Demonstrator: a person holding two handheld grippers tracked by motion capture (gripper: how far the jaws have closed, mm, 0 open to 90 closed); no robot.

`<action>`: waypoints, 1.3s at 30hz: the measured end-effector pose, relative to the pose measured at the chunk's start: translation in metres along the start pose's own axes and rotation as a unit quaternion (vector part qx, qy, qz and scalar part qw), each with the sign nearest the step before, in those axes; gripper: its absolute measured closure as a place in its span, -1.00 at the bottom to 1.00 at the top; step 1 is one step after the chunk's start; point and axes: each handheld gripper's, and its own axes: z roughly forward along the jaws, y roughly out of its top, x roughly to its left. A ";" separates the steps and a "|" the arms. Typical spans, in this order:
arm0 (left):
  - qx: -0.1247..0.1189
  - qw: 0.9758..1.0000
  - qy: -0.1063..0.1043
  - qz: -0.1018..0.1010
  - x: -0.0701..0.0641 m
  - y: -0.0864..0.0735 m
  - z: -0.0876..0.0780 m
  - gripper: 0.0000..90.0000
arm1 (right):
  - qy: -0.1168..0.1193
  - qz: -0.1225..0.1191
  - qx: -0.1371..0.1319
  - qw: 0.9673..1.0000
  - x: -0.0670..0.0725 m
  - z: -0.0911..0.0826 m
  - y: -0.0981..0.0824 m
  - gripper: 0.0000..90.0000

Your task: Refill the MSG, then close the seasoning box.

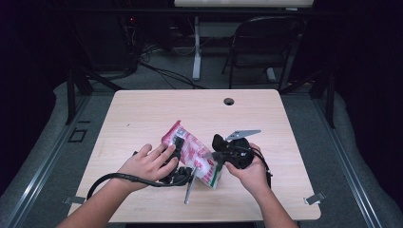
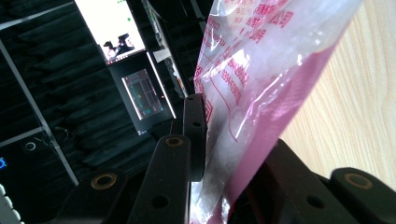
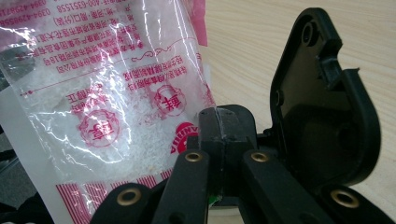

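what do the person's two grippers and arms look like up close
Both grippers, left and right, are black, with brass-coloured rivets along their linked jaw arms. The right one carries a grey three-cornered plate. A black cable loops from the left one. The forearms are bare, no sleeves showing.

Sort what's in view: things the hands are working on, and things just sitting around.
In hand:
- pink-printed plastic bag of white grains
- left gripper, shut on the bag
- right gripper, shut on the bag's edge

Lying about:
- folding chair
- monitor
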 end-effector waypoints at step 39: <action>-0.002 1.000 0.010 0.011 0.004 0.000 -0.002 0.83 | 0.001 0.000 -0.006 1.000 0.001 0.000 0.000 1.00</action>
